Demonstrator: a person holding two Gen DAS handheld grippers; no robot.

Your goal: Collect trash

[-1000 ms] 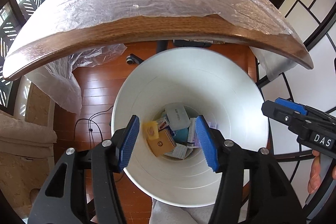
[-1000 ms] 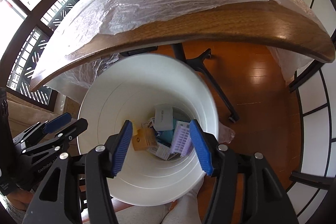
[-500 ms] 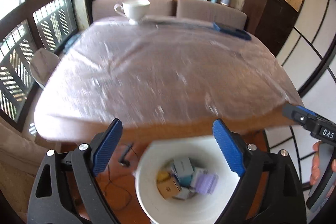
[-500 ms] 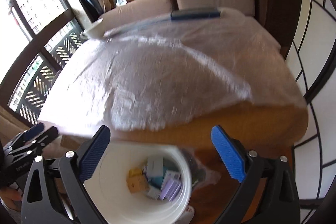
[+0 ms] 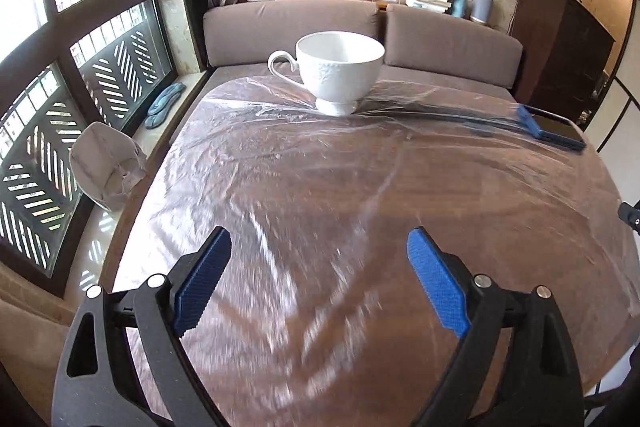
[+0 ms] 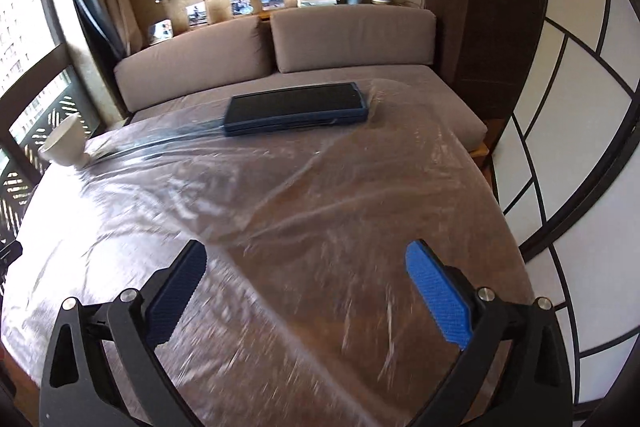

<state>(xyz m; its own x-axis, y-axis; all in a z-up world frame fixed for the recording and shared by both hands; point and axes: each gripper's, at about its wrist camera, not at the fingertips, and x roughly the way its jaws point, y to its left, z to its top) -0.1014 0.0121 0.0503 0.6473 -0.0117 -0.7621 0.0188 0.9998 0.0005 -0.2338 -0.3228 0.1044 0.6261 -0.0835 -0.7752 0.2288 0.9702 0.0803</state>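
My left gripper (image 5: 320,287) is open and empty above the near part of the round wooden table (image 5: 320,195), which is covered by a clear plastic sheet (image 5: 400,163). My right gripper (image 6: 308,291) is open and empty above the same table (image 6: 280,219). No loose trash shows on the tabletop. The white bin with the trash is out of view in both views.
A white teacup (image 5: 339,71) stands at the table's far edge; it also shows in the right wrist view (image 6: 66,141). A dark blue phone (image 6: 296,109) lies on the far side (image 5: 554,133). A brown sofa (image 6: 340,39) stands behind the table. A dark cabinet (image 6: 480,19) is at the right.
Both grippers rose from over the white trash bin to above the tabletop and tilted up. Their jaws opened wider. The bin dropped out of view.
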